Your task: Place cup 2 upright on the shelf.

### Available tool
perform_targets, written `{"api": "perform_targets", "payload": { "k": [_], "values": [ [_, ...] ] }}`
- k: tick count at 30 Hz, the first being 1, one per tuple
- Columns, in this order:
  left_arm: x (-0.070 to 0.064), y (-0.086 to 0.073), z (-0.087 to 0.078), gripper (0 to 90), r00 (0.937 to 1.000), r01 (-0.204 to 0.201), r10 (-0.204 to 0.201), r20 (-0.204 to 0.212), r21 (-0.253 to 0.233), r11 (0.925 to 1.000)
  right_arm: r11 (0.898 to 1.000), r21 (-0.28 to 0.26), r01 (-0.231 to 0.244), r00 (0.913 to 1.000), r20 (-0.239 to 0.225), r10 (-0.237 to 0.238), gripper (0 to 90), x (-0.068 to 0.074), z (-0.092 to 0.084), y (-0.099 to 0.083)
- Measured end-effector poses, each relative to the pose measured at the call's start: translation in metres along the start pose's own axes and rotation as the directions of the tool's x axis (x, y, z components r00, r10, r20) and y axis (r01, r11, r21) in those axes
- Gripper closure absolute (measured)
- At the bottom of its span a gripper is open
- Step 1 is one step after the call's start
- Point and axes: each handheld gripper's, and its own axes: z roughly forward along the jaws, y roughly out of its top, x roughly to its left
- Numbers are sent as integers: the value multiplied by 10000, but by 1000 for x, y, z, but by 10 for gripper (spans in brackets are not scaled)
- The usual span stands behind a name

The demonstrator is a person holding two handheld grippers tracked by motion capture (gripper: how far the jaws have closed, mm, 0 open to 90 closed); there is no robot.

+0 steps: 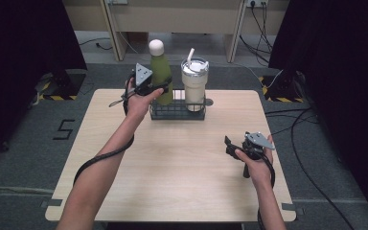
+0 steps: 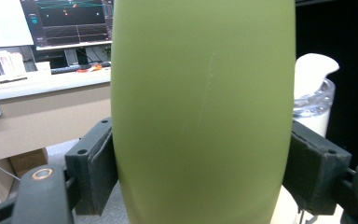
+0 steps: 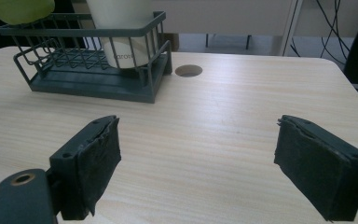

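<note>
Left gripper [image 1: 157, 89] clamped on bottle [image 1: 160, 72] above rack [image 1: 177, 114], upper centre; right gripper [image 3: 196, 163] released, lower right.

A light wooden table [image 1: 172, 172] is set on grey carpet [image 1: 24, 158]. Black curtains [image 1: 24, 38] are hung at both sides, and a desk with monitors [image 2: 65, 21] is seen beyond.

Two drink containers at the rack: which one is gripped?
The green bottle with the pale round cap: the left gripper has its fingers clamped on its body. The white tumbler with the straw stands untouched in the wire rack.
</note>
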Motion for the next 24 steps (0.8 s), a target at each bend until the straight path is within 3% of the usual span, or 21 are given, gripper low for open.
{"api": "perform_targets", "payload": {
  "k": [24],
  "values": [
    [7, -6, 24, 209, 9992, -51, 62, -382, 291, 9996, 10000, 45, 58, 9999, -123, -58, 143, 1, 1, -2]
  ]
}}
